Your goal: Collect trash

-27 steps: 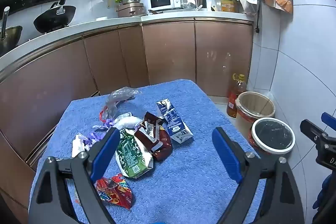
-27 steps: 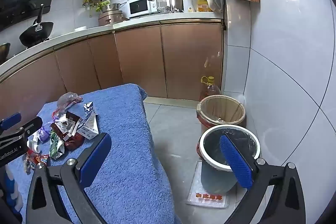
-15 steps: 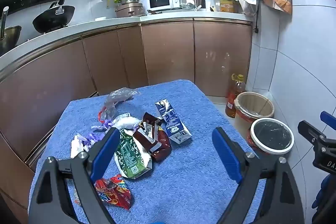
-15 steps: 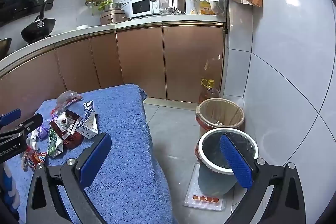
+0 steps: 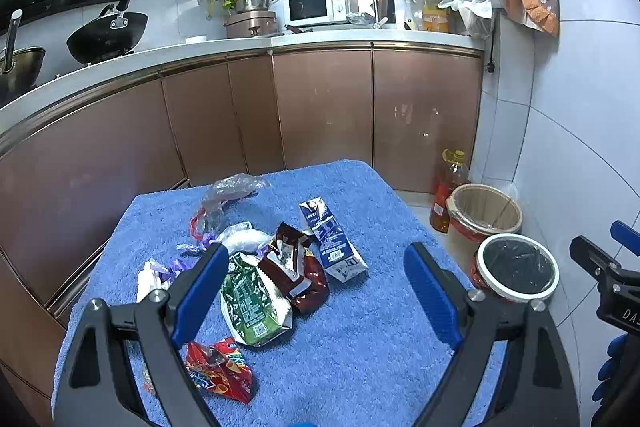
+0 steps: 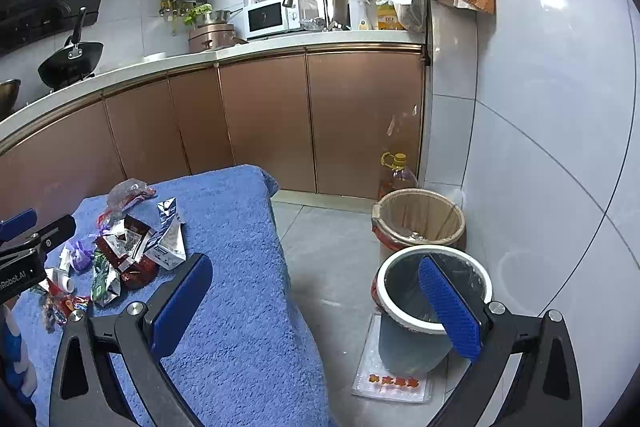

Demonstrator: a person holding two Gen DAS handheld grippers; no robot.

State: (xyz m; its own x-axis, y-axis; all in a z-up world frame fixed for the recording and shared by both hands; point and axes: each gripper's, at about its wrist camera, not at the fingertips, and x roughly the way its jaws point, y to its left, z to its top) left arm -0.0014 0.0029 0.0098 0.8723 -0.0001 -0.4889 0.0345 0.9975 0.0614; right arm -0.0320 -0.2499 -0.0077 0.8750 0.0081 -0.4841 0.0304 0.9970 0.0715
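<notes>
**Two grippers wide open above a table of trash**

Both tools hang with nothing between their blue pads. The left gripper point(image 5: 316, 283) has its jaws spread wide over the blue towel point(image 5: 360, 347) that covers the table, and the litter sits right in front of it. The right gripper point(image 6: 316, 295) is just as wide, hanging past the table's right edge with its right pad in line with a bin on the floor.

On to the pile. In the left wrist view a green packet point(image 5: 252, 303) lies at about 10 o'clock from the gap between the pads, touching a dark red wrapper point(image 5: 300, 271) just beyond it. At 12 o'clock lies a blue and white milk carton point(image 5: 334, 243), flattened, leaning against the red wrapper. A red snack bag point(image 5: 218, 371) sits at 8 o'clock, partly hidden behind the left finger. Farther back, at 11 o'clock, a crumpled clear plastic bag point(image 5: 228, 195) and some white and purple scraps point(image 5: 240, 237) complete the heap.

Over on the floor, at 3 o'clock from the table, stand two bins close together: a black-lined bin with a white rim point(image 6: 434, 287) nearer, on a small mat point(image 6: 394, 381), and a brown-lined bin point(image 6: 420, 217) behind it. An oil bottle point(image 6: 396, 175) stands against the cabinet at the back.
</notes>
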